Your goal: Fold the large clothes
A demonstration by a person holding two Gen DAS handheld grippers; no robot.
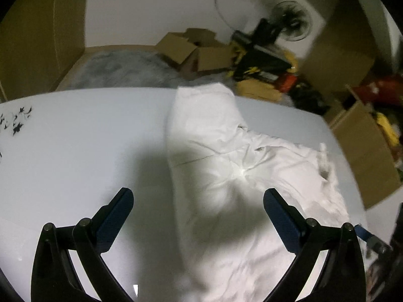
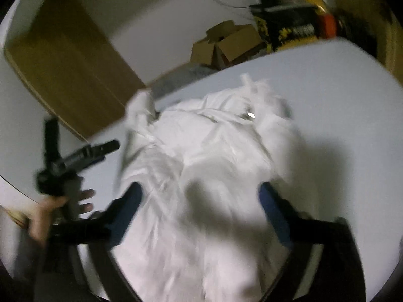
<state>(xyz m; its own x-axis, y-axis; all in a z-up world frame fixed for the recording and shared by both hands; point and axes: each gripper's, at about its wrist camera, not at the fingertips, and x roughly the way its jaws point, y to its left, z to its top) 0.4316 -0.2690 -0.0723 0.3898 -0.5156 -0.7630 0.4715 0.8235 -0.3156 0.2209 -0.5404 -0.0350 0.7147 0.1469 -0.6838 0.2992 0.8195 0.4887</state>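
I count one white garment (image 1: 226,166) lying crumpled on one pale desk (image 1: 83,151). Two tools are in my views: the left tool (image 1: 198,196) and the right tool (image 2: 200,191), each with two blue-padded fingers spread wide, nothing between them. One hand (image 2: 47,216) grips the left tool's handle. Behind the desk I see one fan (image 1: 293,21) and at least three open cardboard boxes (image 1: 186,47); the clutter beyond is too blurred to count.

Clutter behind the white desk (image 1: 75,151)

Beyond the desk's far edge: open cardboard boxes (image 1: 191,52), a grey fluffy rug (image 1: 121,68), a dark fan (image 1: 293,21) against the wall, and black star marks (image 1: 17,120) on its left corner.
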